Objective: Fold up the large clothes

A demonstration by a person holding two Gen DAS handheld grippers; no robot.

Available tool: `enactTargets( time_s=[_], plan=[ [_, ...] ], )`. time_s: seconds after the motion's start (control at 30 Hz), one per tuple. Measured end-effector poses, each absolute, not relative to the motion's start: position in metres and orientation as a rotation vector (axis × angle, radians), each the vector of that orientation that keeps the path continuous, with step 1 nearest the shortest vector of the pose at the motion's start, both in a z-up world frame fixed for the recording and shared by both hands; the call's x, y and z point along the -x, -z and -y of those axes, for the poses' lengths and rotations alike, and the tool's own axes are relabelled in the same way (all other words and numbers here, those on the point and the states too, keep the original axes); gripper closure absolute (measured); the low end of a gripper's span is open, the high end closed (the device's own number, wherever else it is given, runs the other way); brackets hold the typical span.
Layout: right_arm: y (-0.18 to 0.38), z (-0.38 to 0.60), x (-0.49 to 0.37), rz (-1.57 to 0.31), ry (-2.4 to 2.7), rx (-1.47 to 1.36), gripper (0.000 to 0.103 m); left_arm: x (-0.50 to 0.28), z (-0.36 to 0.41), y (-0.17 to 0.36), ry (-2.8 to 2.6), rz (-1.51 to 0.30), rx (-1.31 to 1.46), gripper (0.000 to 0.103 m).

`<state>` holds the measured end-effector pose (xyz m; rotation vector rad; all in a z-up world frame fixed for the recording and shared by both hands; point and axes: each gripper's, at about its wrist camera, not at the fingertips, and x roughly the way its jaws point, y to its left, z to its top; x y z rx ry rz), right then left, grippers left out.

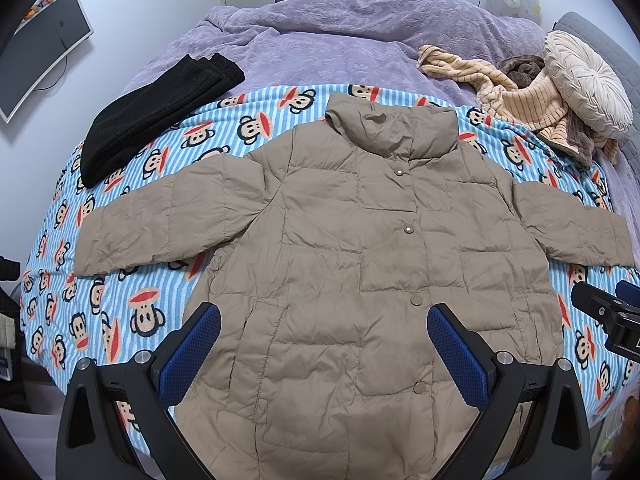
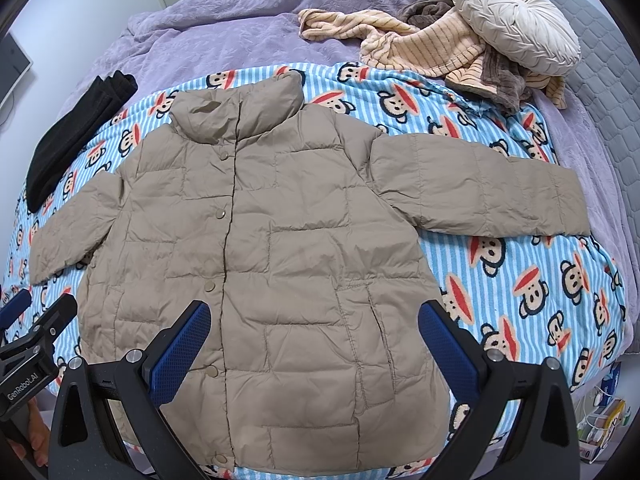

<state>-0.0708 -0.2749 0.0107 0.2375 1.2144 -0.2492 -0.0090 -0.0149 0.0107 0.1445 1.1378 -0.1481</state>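
Puffer jacket (image 1: 352, 240) lies flat, front up, snaps done up, on the monkey-print blanket (image 1: 132, 184) atop the bed. Both sleeves spread out to the sides, collar twd the far end. Not yet folded, by the look of it.

Left gripper (image 1: 324, 344): jaws spread wide, holding nothing, above the lower front panel. Right gripper (image 2: 314, 340): same, released and empty, above the hem area on its own side. Contact w/ fabric can't be confirmed from these angles; both appear to hover.

Risks noted:
- Shell is slick and padded. A shallow pinch likely catches the top layer only, so front lifts and back stays put.
- Trapped air in the quilting may spring a fold back open.
- Right sleeve (image 2: 480, 196) reaches close to the blanket edge; a drag could pull it off toward the purple quilt (image 2: 240, 12).
- Folded black garment (image 1: 160, 112) sits near the left sleeve (image 1: 160, 224); a wide sweep may disturb it.
- Striped clothes pile (image 2: 440, 52) and round cushion (image 2: 516, 28) lie beyond the right shoulder, well apart; low concern.
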Motion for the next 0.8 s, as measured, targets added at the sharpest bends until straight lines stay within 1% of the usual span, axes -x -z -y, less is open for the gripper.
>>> enactTargets(
  time_s=[0.8],
  plan=[
    [-0.0103, 0.273, 0.0697, -1.216, 0.247, -0.236, 0.0, 0.0087, 0.0153, -0.011, 0.148, -1.14, -0.144, 0.0]
  ],
)
